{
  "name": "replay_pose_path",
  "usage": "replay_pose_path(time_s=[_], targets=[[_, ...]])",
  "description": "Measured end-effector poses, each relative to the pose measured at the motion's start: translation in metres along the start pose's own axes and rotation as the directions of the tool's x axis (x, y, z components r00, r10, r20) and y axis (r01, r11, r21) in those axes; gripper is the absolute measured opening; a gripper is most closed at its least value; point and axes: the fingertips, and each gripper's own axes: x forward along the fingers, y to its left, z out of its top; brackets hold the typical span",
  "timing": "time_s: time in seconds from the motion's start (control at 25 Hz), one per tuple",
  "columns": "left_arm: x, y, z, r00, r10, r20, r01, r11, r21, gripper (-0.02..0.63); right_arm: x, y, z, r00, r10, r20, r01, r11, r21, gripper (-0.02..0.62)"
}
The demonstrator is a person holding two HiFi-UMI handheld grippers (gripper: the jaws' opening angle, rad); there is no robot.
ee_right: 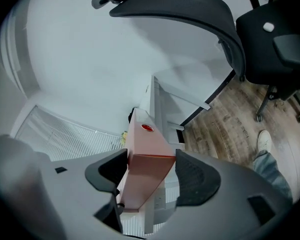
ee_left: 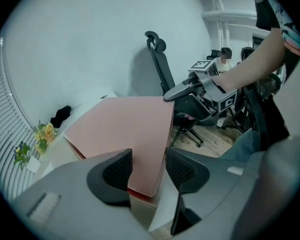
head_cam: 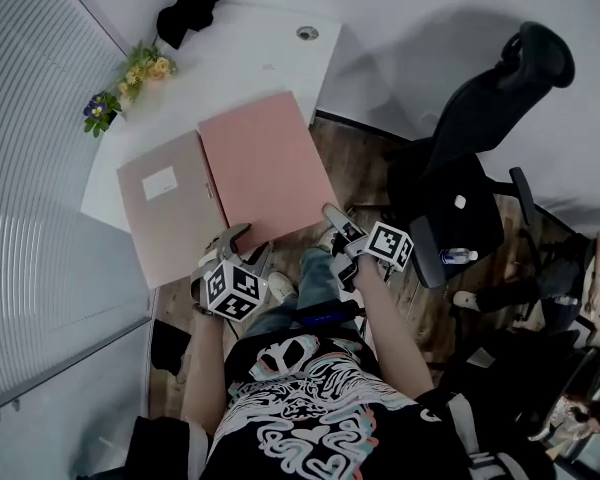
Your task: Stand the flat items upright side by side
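- When I looked down through the head view, the pink binder [head_cam: 265, 163] lay askew on the desk [head_cam: 260, 43]. It sat at the near right part, and its left edge met the labelled binder [head_cam: 165, 208].
- The labelled binder lay flat beside it, white label up.
- Neither binder stood upright.
- My left gripper [ee_left: 147, 166] was clamped across the pink binder's near left corner. The left gripper view showed a pad against each side of the corner.
- My right gripper [ee_right: 147, 166] was clamped on the same binder at its near right corner. Its pads pressed either side of the spine end, and farther along the spine I saw a red-rimmed hole [ee_right: 146, 128].
- Flowers [head_cam: 145, 68] sat at the desk's left edge, and a black cloth [head_cam: 185, 13] lay at its far corner.
- A black chair [head_cam: 470, 168] stood on the wooden floor [head_cam: 365, 163], to the right of the desk.
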Motion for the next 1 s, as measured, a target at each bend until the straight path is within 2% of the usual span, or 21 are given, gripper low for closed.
replay_pose_path(time_s=[0.68, 1.0], targets=[[-0.002, 0.001, -0.001, 0.999, -0.018, 0.033, 0.02, 0.998, -0.061, 0.207, -0.003, 0.006, 0.0, 1.0, -0.007, -0.003, 0.007, 1.0, -0.023, 0.288], [-0.005, 0.002, 0.0, 0.998, -0.024, 0.051, 0.028, 0.996, -0.082, 0.207, -0.006, 0.016, 0.002, 1.0, -0.015, 0.014, 0.016, 0.998, -0.065, 0.287]])
